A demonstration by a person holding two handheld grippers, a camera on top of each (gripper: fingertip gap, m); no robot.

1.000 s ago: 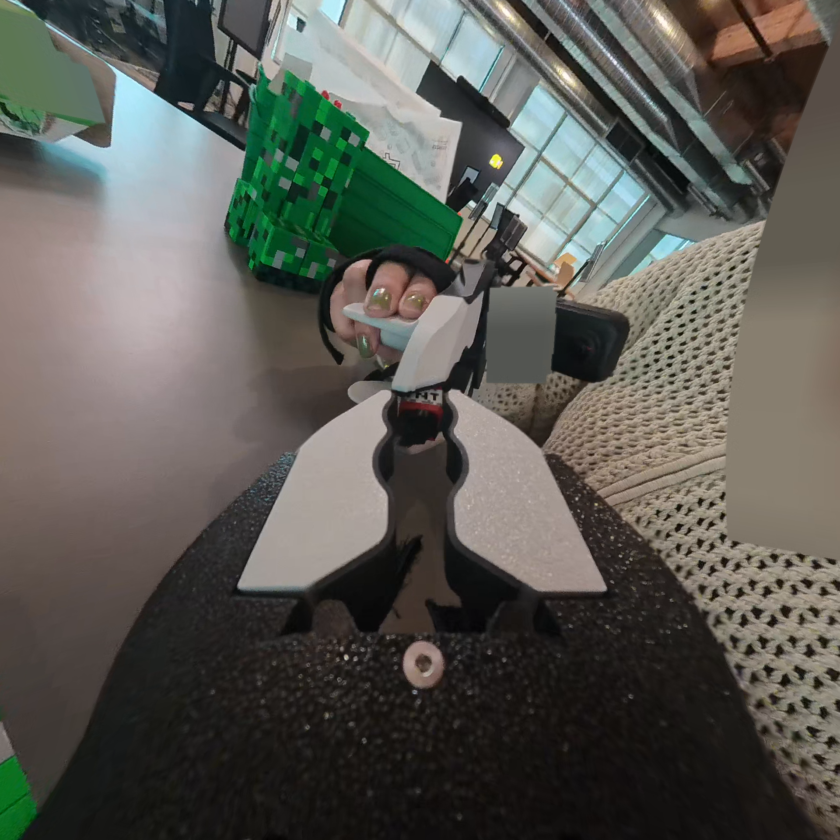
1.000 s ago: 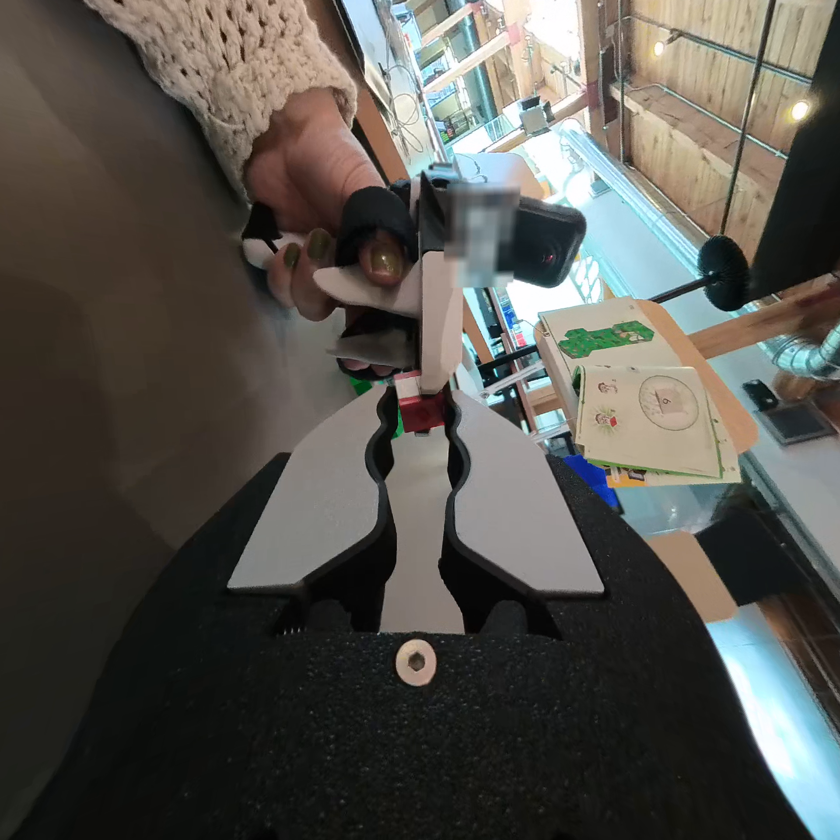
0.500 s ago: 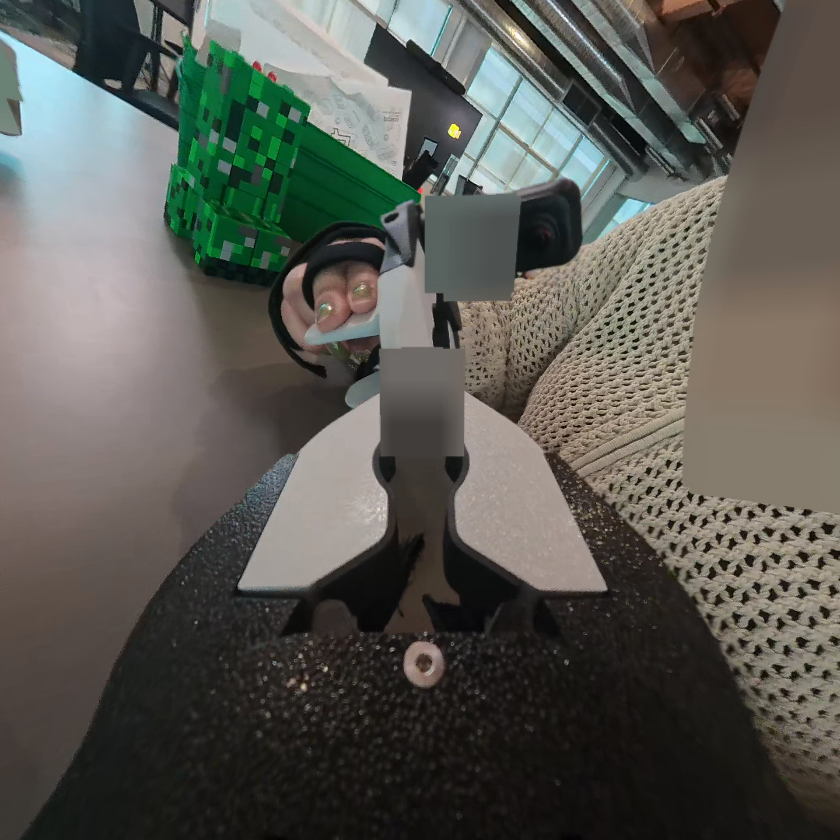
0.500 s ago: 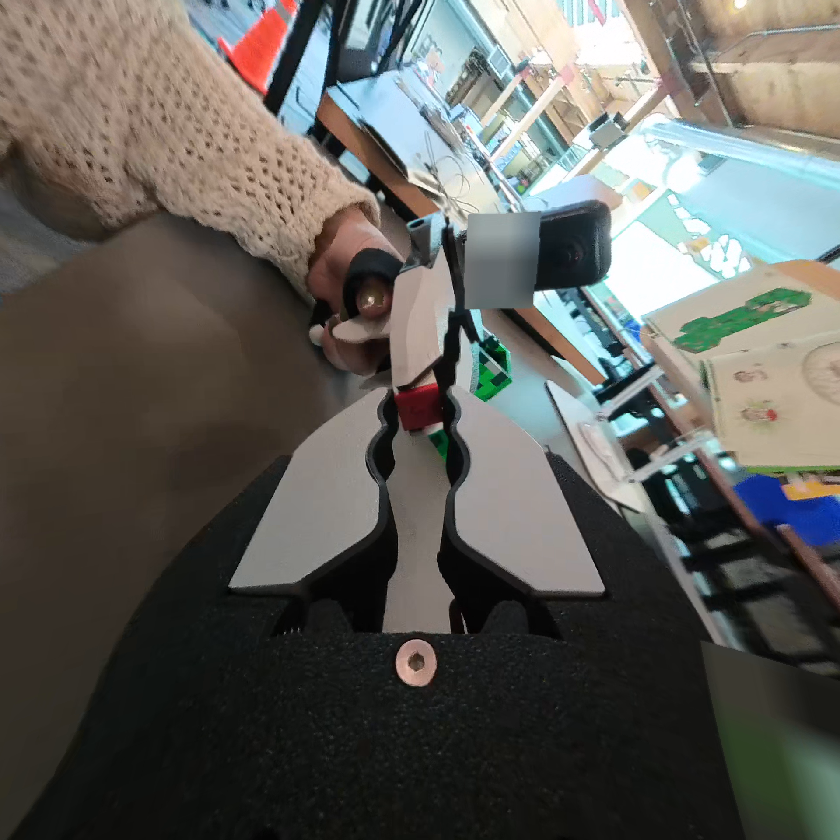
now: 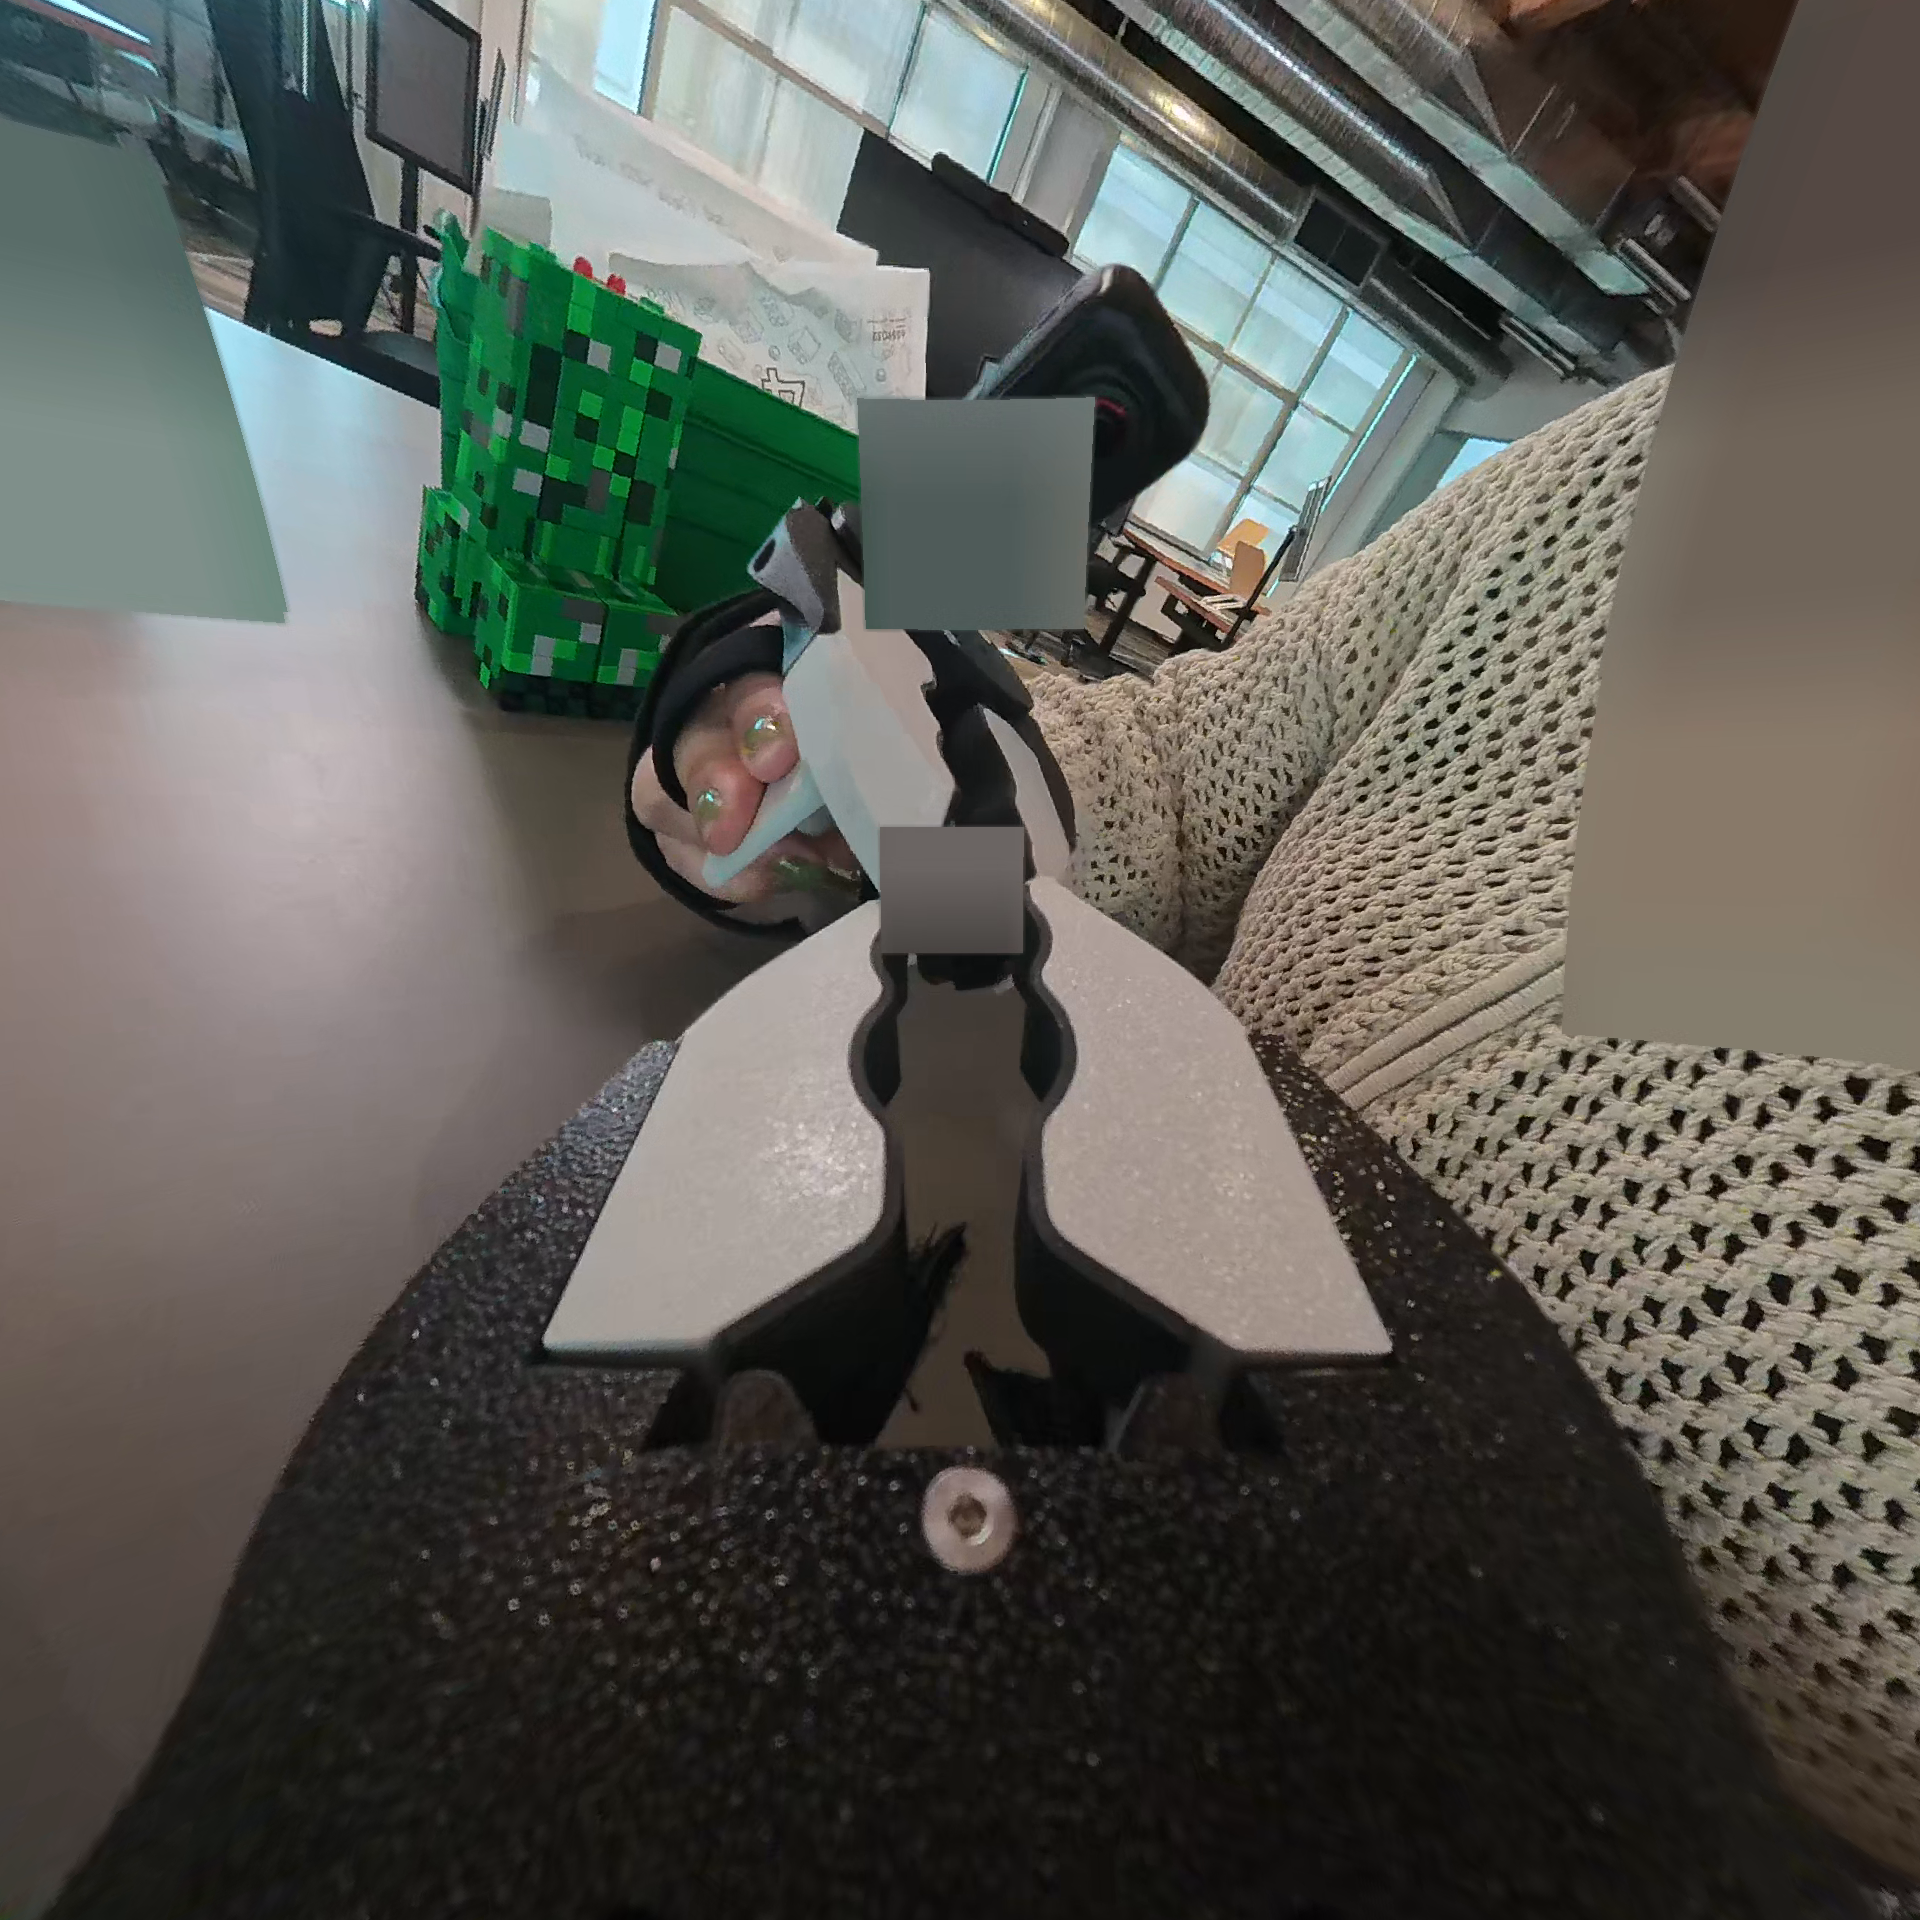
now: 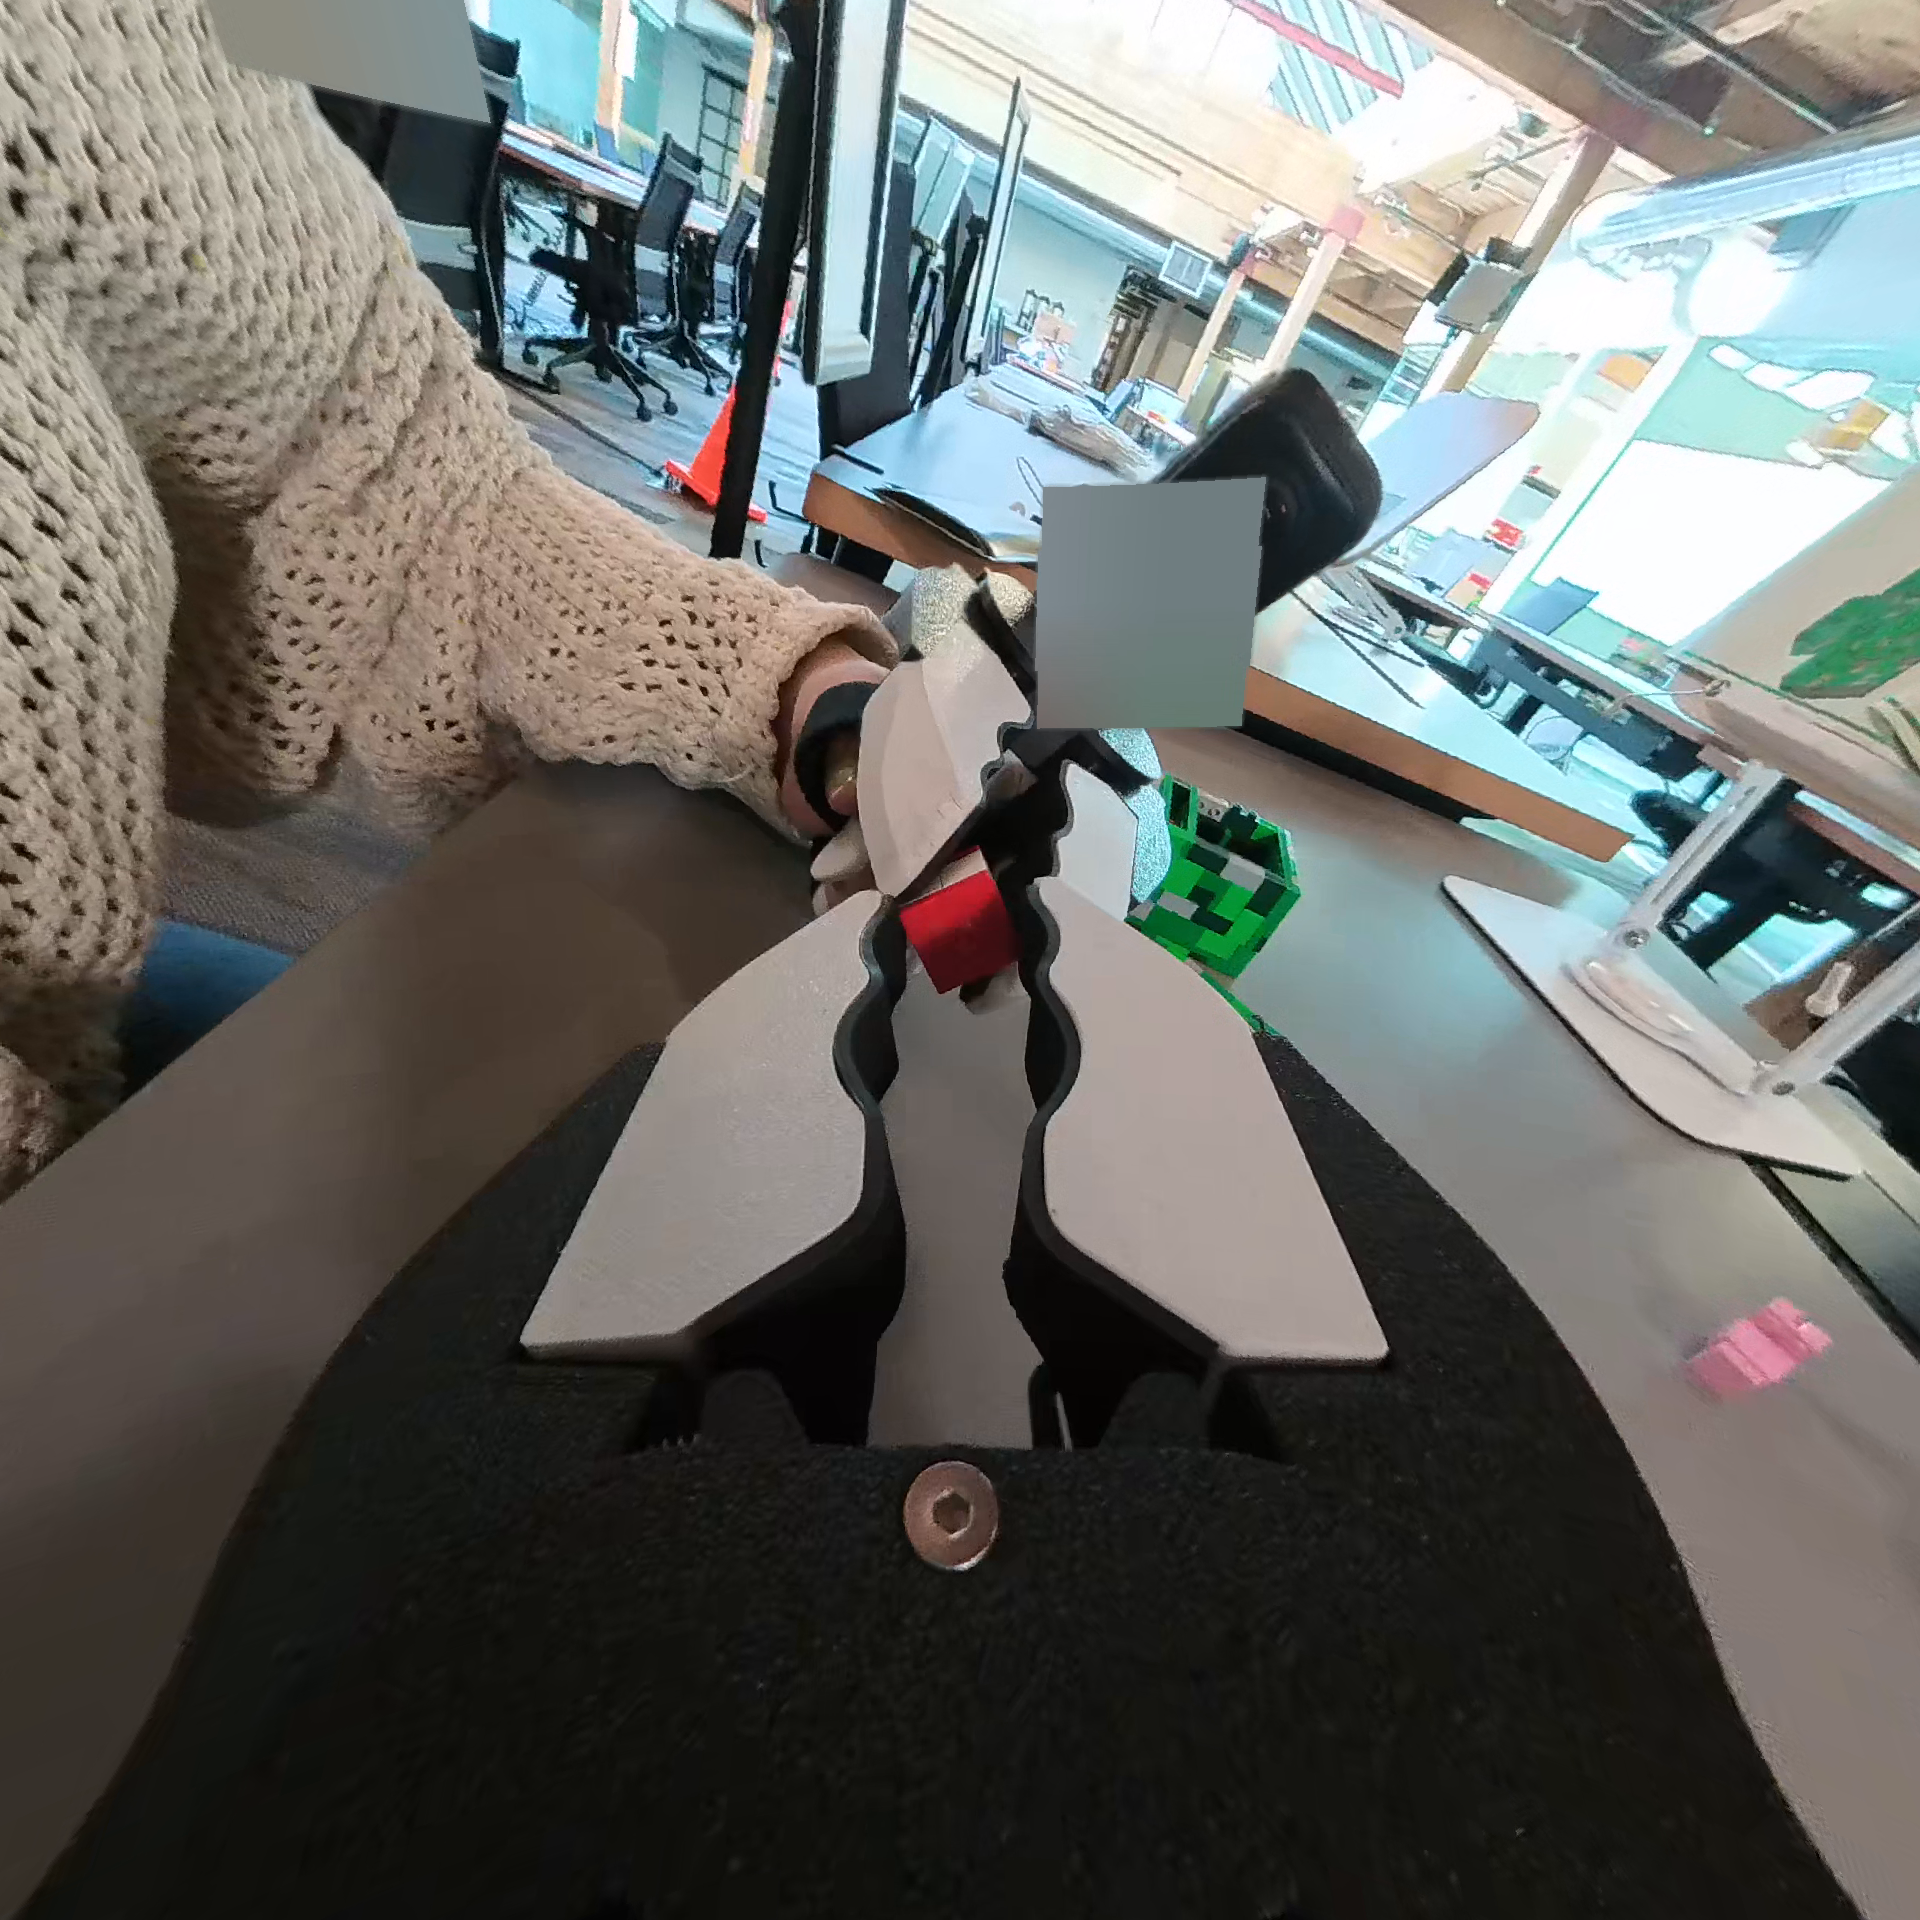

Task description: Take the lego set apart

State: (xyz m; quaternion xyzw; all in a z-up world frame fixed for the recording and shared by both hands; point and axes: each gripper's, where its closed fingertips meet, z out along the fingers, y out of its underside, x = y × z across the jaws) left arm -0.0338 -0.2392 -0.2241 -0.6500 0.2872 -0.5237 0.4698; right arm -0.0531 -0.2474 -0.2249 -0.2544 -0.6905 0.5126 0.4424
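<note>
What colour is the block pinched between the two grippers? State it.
Red block, with a white part under it; clearest in the right wrist view.

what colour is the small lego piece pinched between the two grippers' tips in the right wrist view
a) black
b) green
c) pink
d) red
d, the small lego piece caught between the right gripper and the left gripper is bright red; the pink piece lies loose on the table.

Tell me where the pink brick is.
In the right wrist view, the pink brick lies alone on the grey table, low at the right edge, nearer the camera than the white stand.
</note>
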